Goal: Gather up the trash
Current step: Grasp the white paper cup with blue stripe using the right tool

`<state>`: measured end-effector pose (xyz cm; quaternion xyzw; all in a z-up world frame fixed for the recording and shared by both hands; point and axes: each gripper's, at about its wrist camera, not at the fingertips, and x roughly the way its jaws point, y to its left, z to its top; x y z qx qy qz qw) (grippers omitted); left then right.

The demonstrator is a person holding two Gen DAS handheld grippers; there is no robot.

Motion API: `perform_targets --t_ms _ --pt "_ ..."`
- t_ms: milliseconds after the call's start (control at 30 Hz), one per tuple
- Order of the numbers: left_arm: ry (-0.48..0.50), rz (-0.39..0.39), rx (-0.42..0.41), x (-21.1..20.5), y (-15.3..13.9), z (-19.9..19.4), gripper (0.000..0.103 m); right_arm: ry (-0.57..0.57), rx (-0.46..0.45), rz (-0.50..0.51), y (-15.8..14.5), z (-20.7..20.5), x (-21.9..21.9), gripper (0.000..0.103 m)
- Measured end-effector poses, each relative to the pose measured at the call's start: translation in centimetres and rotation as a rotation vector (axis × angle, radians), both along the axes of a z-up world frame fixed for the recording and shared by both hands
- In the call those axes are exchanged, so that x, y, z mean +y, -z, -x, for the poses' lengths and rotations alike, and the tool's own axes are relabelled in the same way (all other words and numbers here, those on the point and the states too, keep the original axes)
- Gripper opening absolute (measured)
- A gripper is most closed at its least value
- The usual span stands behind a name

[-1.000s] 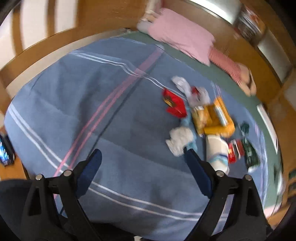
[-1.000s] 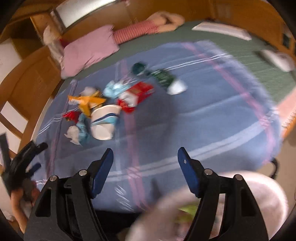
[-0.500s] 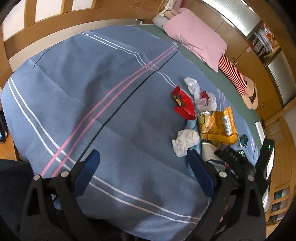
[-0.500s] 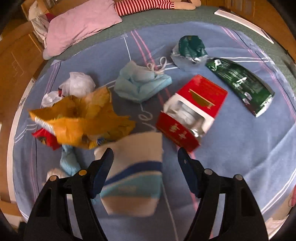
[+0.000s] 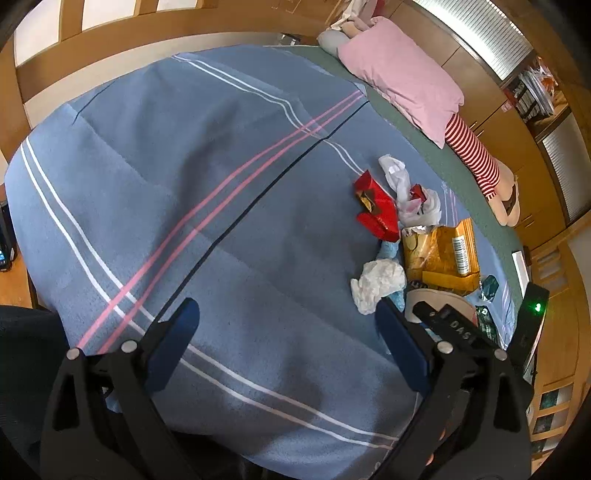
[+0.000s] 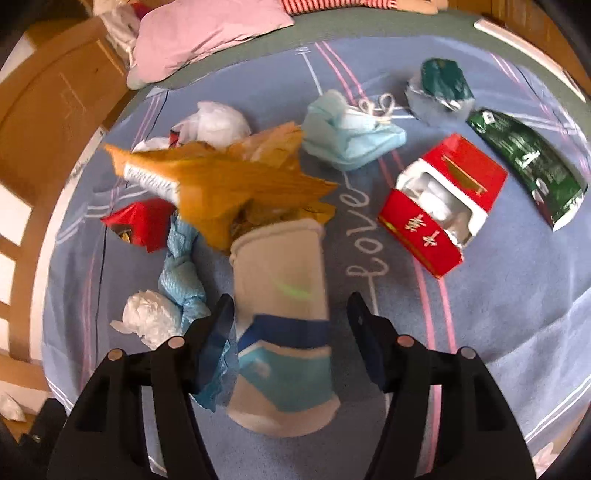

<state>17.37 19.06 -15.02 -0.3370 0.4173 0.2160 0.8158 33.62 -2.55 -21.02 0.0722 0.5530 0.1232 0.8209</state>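
Note:
Trash lies in a heap on a blue striped blanket (image 5: 184, 192). A paper cup (image 6: 284, 314) with a blue band lies on its side between the fingers of my right gripper (image 6: 291, 317), which is open around it. Beside the cup are an orange snack bag (image 6: 221, 184), a crumpled white tissue (image 6: 147, 317), a blue mask (image 6: 351, 136), a red box (image 6: 443, 206), a green wrapper (image 6: 528, 162) and a red wrapper (image 6: 140, 225). My left gripper (image 5: 284, 332) is open and empty over bare blanket, left of the tissue (image 5: 376, 284) and snack bag (image 5: 443, 254).
A pink pillow (image 5: 402, 74) and a striped-leg doll (image 5: 476, 155) lie at the bed's far side. Wooden bed frame (image 5: 110, 33) and cabinets surround the bed. My right gripper's body (image 5: 461, 332) shows at the left wrist view's right edge.
My right gripper has dropped down and moved forward onto the paper cup, which now lies between its fingers. My left gripper has held nearly still.

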Motion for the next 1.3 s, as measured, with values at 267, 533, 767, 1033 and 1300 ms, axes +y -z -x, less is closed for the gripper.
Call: perform_targets --t_ms 267,533,767,1033,1300 --pt "0.003 -0.011 0.012 -0.1 0.1 -0.3 0.096 0.053 -0.009 -0.010 0.4 0.5 -1.5 0.033" --pt "-0.002 0.007 0.016 0.1 0.4 -0.4 0.096 0.063 0.086 -0.060 0.5 5.2 -5.5 0.033" --pt "-0.003 0.004 0.020 0.0 0.4 -0.4 0.096 -0.067 0.073 -0.040 -0.1 8.7 -4.9 0.033" --pt "-0.006 -0.005 0.025 -0.1 0.4 -0.4 0.096 -0.117 0.048 -0.091 -0.4 8.9 -3.0 0.047" --pt "-0.001 -0.013 0.029 -0.2 0.4 -0.5 0.096 -0.033 -0.032 -0.143 -2.3 9.6 -5.1 0.058"
